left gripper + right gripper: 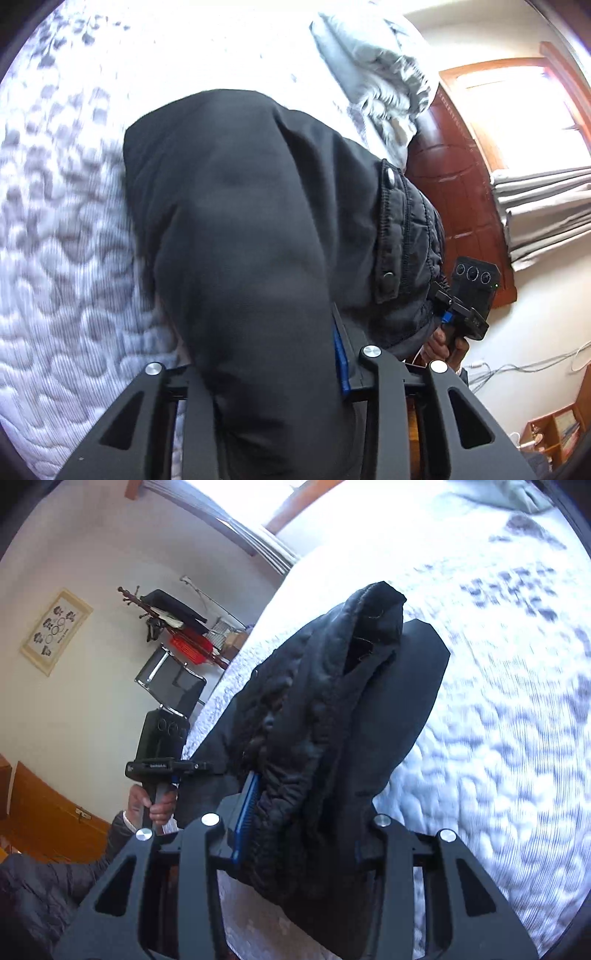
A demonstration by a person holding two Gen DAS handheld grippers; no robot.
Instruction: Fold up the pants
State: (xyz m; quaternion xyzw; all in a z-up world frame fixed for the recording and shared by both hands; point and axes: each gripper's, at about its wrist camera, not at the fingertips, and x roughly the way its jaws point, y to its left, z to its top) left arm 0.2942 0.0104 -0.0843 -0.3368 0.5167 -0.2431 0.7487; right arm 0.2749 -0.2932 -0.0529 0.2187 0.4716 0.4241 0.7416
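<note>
Quilted bed [55, 258]; claws [266, 373] [299, 834] gripping pants [240, 221]

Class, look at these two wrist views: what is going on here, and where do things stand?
A person holds a gripper in each hand over a bed with a white quilted cover. The left gripper is shut on black pants, and the right gripper is shut on the same garment's thick, bunched part. The pants hang lifted between them, above the cover, not yet laid in a fold.

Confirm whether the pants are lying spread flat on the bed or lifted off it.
Lifted and bunched: the black pants drape between the left gripper and right gripper, above the quilted bed.
</note>
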